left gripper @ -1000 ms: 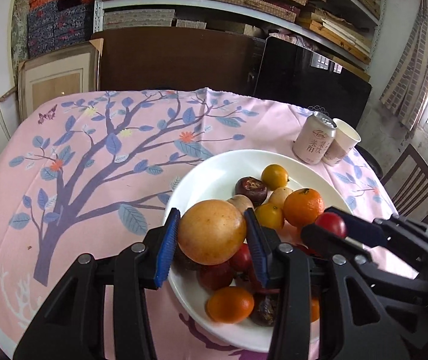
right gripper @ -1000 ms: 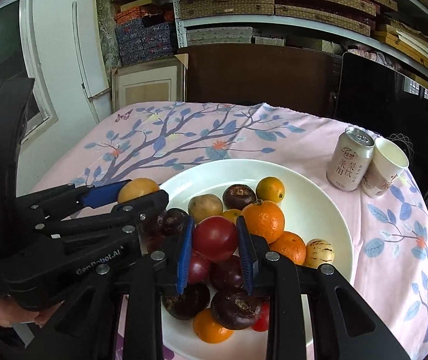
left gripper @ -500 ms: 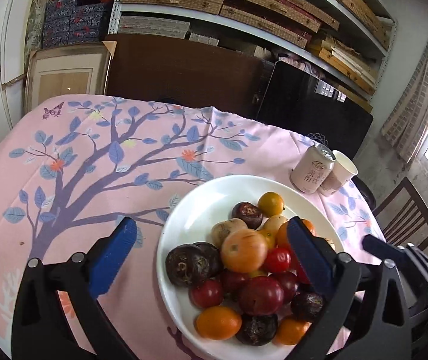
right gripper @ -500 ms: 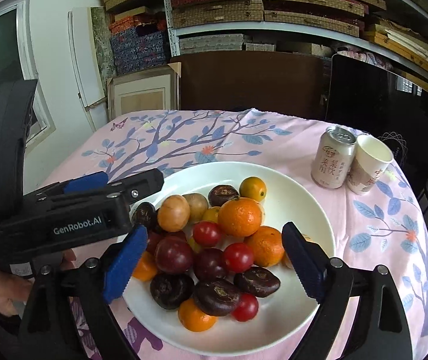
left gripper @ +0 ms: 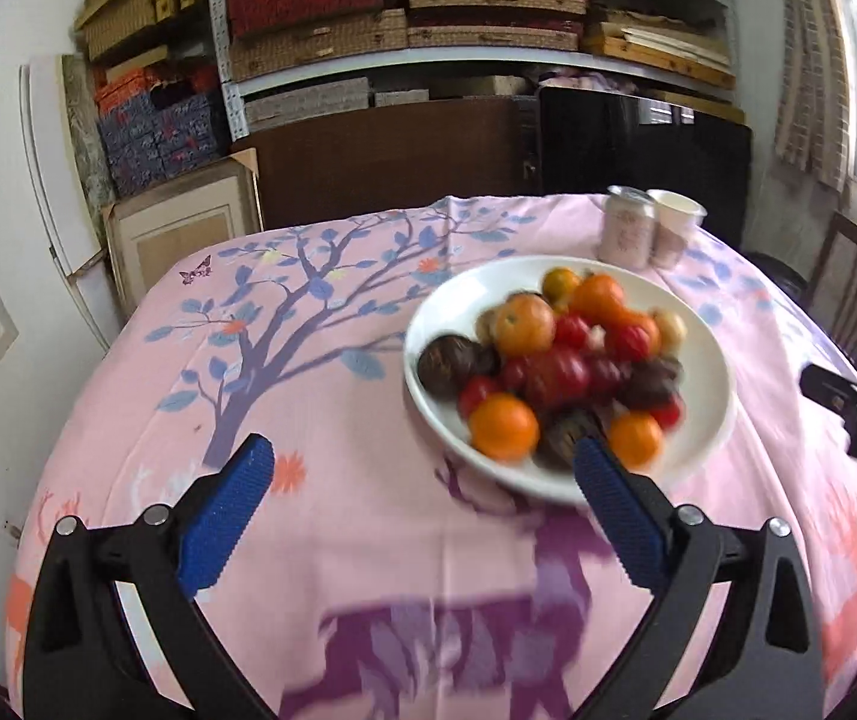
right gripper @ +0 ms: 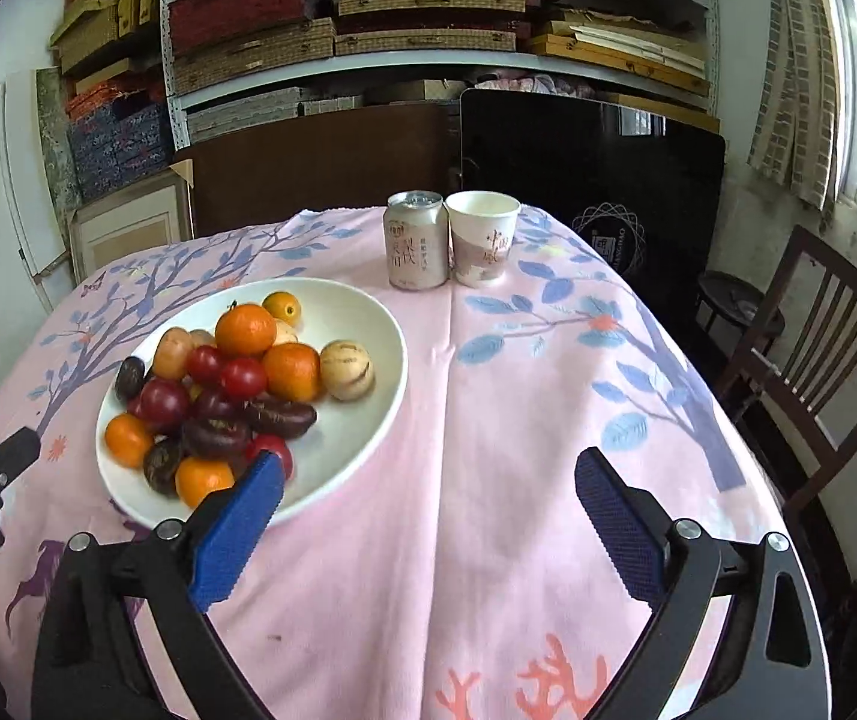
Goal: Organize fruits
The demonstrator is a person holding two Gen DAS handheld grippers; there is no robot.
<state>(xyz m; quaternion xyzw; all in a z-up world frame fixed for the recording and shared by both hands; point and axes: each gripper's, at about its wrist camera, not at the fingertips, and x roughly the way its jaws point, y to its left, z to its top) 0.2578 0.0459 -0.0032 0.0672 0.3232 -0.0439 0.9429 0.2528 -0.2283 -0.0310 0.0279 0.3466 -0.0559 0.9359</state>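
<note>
Both grippers, left gripper and right gripper, have just sprung wide, empty; fruits heaped in white bowl at 10 o'clock, seemingly done—back off level, don't clip the rim.

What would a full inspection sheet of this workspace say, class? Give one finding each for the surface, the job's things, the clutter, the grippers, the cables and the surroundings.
Surface: round table under a pink tablecloth printed with a tree and blue leaves.
Job's things: white plate heaped with oranges, red tomatoes, dark purple fruits and a pale striped fruit; no fruit lies off the plate.
Clutter: drink can and paper cup standing side by side behind the plate.
Grippers: left gripper open and empty; right gripper open and empty; both jaws have just been opening.
Cables: nothing seen.
Surroundings: shelves of stacked boxes, wooden chair at right.
</note>
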